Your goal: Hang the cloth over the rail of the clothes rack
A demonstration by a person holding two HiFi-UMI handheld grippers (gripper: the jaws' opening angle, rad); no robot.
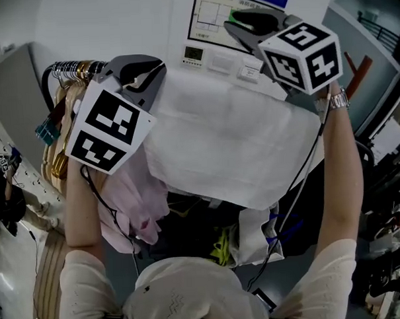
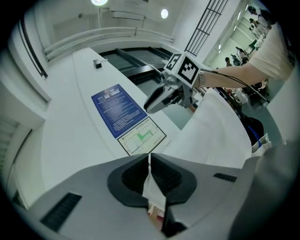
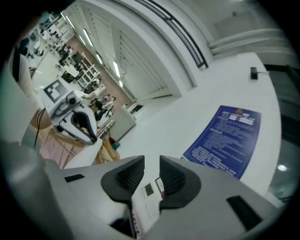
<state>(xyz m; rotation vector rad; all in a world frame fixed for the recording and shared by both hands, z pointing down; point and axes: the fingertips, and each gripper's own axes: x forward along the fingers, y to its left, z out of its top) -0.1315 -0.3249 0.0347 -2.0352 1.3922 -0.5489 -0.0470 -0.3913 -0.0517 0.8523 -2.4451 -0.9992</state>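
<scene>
A white cloth point(image 1: 232, 141) is spread out in front of me between both raised grippers. My left gripper point(image 1: 140, 75) is shut on its left top edge; in the left gripper view the fabric point(image 2: 152, 187) is pinched between the closed jaws of the left gripper point(image 2: 149, 161). My right gripper point(image 1: 247, 21) is at the cloth's right top corner. Its jaws stand apart in the right gripper view point(image 3: 151, 168), with the labelled corner point(image 3: 145, 201) lying loose low between them. The rack's rail point(image 1: 49, 77) curves at far left, hung with wooden hangers point(image 1: 54, 155).
A pink garment point(image 1: 132, 205) hangs below the left gripper. On the white wall behind are a framed plan point(image 1: 213, 16), a small control panel point(image 1: 193, 54) and a blue notice point(image 2: 117, 110). Bags and clutter point(image 1: 256, 236) lie below the cloth.
</scene>
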